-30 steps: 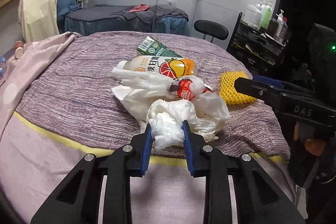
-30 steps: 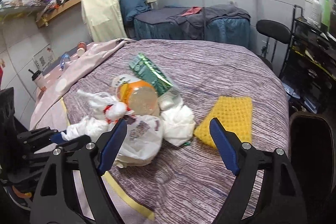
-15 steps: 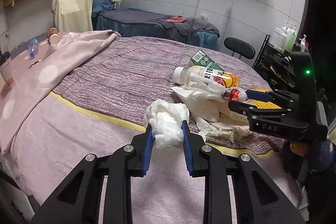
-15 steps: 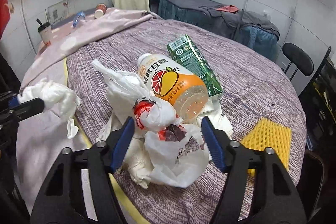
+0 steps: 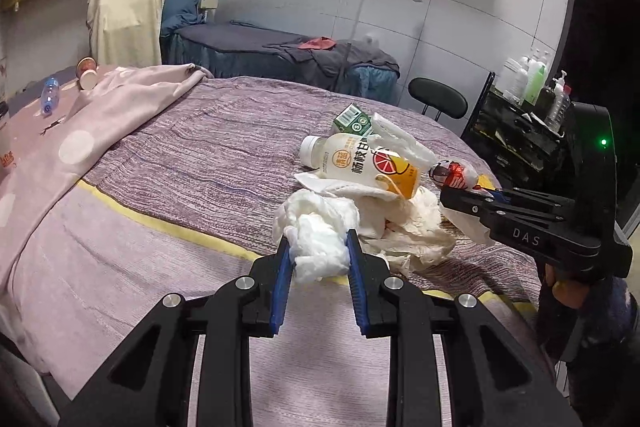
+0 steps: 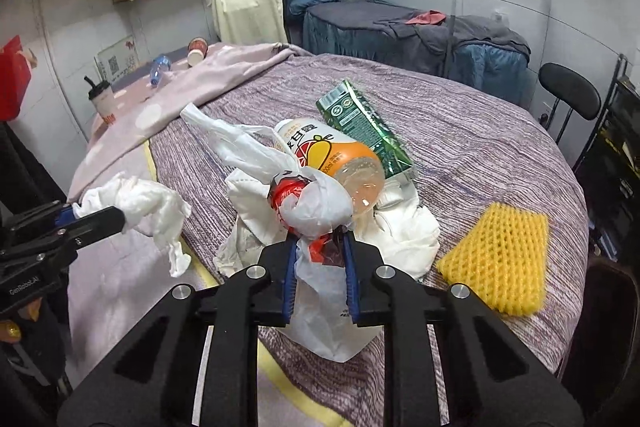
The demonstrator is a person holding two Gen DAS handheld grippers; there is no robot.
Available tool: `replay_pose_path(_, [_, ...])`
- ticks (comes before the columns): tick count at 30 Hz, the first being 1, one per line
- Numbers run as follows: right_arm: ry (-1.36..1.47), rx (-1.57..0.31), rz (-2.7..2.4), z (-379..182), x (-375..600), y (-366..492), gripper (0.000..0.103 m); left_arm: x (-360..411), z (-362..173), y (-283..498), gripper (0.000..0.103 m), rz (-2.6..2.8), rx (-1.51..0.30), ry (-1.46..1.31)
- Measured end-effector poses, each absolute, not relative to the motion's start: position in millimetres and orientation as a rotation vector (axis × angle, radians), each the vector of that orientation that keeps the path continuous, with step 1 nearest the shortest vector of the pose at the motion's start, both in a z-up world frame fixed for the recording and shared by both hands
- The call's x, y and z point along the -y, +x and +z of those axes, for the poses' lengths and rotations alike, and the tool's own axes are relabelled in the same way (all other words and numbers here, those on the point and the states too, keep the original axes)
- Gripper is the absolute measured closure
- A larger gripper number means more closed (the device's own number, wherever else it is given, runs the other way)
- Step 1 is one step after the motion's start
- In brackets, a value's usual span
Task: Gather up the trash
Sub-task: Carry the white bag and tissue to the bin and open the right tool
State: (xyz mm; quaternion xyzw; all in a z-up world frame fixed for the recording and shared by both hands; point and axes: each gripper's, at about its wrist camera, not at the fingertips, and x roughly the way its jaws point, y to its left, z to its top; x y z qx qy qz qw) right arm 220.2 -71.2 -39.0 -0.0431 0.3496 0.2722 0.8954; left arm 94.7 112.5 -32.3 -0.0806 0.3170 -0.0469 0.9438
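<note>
Your left gripper (image 5: 318,253) is clamped on the crumpled tissue wad (image 5: 316,239), lifted clear of the bed (image 5: 192,155), while your right gripper (image 6: 318,247), jaws just closing, pinches the knotted plastic bag (image 6: 316,203) amid the pile, apparently to carry both off together.

Crumpled white tissue wad (image 5: 320,247): lower centre of left wrist view, pinched between blue pads, lifted off the bed.

Knotted white plastic bag with red print (image 6: 316,211): centre of right wrist view, clamped at the knot, body sagging below.

Juice bottle, orange-and-white label (image 6: 336,159): on its side, base toward the camera, resting on the bag pile.

Green drink carton (image 6: 364,127): flattened, lying just behind the bottle.

Yellow foam fruit net (image 6: 504,259): flat, lower right, apart from the pile.
</note>
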Motion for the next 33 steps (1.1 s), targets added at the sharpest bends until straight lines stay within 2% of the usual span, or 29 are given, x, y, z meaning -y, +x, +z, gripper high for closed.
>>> replay_pose_path(19, [0.121,-0.634,0.384,-24,185,172,0.083,-36,-13,100,0.077,-0.290,-0.604,-0.130])
replay_pose_path(33, [0.233,-0.635,0.187,-42,286,140,0.083,49,-9,105,0.077,-0.483,-0.613,-0.061])
